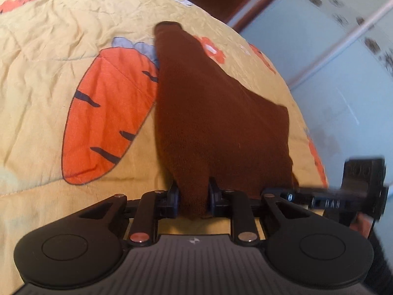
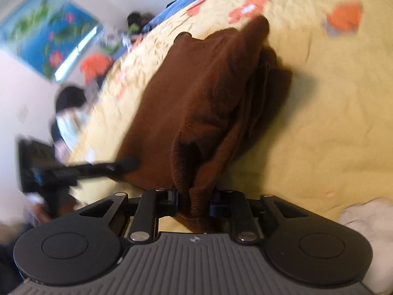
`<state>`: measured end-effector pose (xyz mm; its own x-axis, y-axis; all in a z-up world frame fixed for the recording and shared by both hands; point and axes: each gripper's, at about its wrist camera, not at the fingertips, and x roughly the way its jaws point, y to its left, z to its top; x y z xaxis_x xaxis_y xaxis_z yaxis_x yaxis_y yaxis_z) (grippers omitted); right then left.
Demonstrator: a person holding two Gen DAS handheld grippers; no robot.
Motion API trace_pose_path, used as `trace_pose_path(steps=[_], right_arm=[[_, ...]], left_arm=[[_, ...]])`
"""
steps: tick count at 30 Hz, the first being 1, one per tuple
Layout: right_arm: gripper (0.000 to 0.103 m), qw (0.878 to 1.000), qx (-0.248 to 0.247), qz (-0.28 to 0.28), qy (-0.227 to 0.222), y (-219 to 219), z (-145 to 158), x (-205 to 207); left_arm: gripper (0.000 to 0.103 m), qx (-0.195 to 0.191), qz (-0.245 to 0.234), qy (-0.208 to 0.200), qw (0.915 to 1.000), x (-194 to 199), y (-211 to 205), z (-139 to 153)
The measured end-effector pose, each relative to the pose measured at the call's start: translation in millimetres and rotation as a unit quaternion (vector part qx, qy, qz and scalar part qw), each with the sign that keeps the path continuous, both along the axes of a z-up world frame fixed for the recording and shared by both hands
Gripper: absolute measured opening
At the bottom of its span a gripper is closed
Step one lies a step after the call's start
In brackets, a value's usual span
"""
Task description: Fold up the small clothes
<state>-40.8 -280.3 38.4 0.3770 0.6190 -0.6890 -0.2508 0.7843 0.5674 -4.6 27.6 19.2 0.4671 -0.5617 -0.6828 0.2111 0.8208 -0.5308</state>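
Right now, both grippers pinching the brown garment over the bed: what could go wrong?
1. The left gripper pinches only a narrow bunch of the brown garment; a pull could slip it free.
2. At the right gripper the cloth is bunched in several layers, so the fold may trap creases.
3. A white cloth lies on the yellow bedspread beside the right gripper and could get dragged along.
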Motion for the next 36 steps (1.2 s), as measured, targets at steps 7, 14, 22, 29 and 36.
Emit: trace_pose_path(steps=[7, 14, 22, 29, 36], right_arm=[[0.099, 0.999, 0.025, -0.034, -0.03, -23, 28, 8], [0.091, 0.981, 0.098, -0.144, -0.089, -43, 63, 78], [0.101, 0.997, 0.017, -0.063, -0.047, 30, -2, 130], [0.092, 0.997, -0.016, -0.068, -0.029, 42, 26, 147], [0.099, 0.999, -0.017, 0.028, -0.031, 122, 23, 189]], left_arm=[[0.069, 0.056, 0.04, -0.101, 0.9925, -7, 28, 41], [0.076, 0.196, -0.02, -0.248, 0.9485, 13, -57, 59], [0.078, 0.193, -0.066, -0.204, 0.9574, 27, -93, 2], [0.08, 0.194, -0.061, -0.216, 0.9551, 21, -95, -1], [0.08, 0.194, -0.064, -0.215, 0.955, 21, -96, 1]])
